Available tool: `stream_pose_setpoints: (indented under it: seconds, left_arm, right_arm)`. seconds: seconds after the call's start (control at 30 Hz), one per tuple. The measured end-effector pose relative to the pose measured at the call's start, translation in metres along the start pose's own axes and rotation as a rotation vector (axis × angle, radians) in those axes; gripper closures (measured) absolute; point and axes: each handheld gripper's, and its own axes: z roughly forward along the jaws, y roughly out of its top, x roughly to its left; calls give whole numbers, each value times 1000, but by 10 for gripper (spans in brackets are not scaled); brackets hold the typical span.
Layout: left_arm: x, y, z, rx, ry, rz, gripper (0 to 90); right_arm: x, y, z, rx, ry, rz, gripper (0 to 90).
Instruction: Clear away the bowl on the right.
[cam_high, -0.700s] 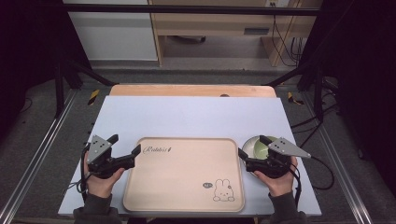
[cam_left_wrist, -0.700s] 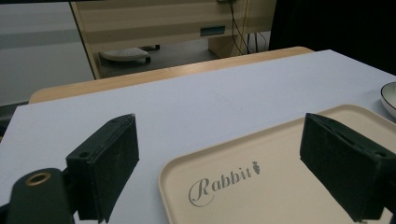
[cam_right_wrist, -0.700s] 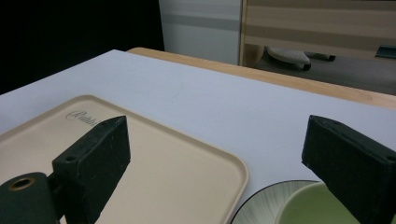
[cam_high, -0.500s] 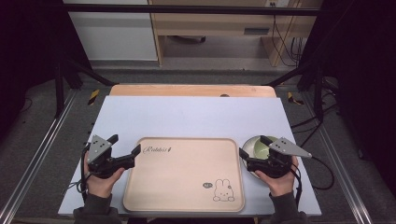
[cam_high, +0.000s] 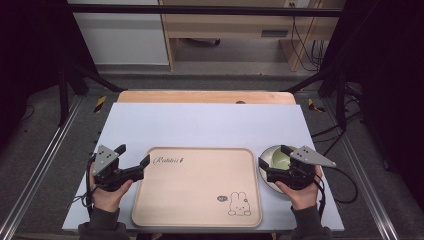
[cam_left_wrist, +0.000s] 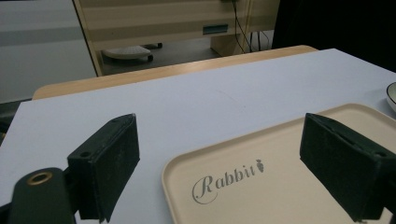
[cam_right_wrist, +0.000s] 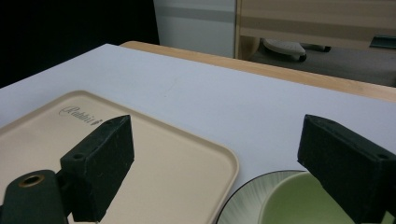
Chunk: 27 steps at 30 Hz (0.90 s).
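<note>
A beige tray (cam_high: 195, 187) with a rabbit drawing and the word "Rabbit" lies flat at the front middle of the table. My left gripper (cam_high: 134, 161) stands open at the tray's near-left corner, its jaws straddling the tray (cam_left_wrist: 261, 186) rim. A pale green bowl (cam_high: 278, 159) on a white plate sits just right of the tray. My right gripper (cam_high: 272, 157) is open over the bowl's near edge, one jaw over the tray (cam_right_wrist: 140, 158) and one over the bowl (cam_right_wrist: 299, 205).
A white sheet (cam_high: 210, 125) covers the wooden table (cam_high: 200, 97); the far half is bare. Black frame posts stand at both sides, cables (cam_high: 345, 180) trail to the right, and a wooden cabinet (cam_high: 235, 25) stands beyond.
</note>
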Motion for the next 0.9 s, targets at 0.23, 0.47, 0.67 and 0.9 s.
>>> stream_pose_setpoints:
  seconds: [0.23, 0.47, 0.67, 0.9]
  left_arm:
    - [0, -1, 1, 2, -1, -1, 115]
    - [1, -1, 1, 2, 0, -2, 115]
    - [0, -2, 2, 8, -3, -2, 115]
    - [1, -2, 3, 10, -2, -2, 116]
  right_arm:
    - [-7, 1, -4, 20, -20, 13, 112]
    - [-13, 1, -6, 30, -42, 24, 119]
    - [-19, 2, -10, 36, -65, 34, 122]
    - [-27, 4, -16, 31, -97, 46, 135]
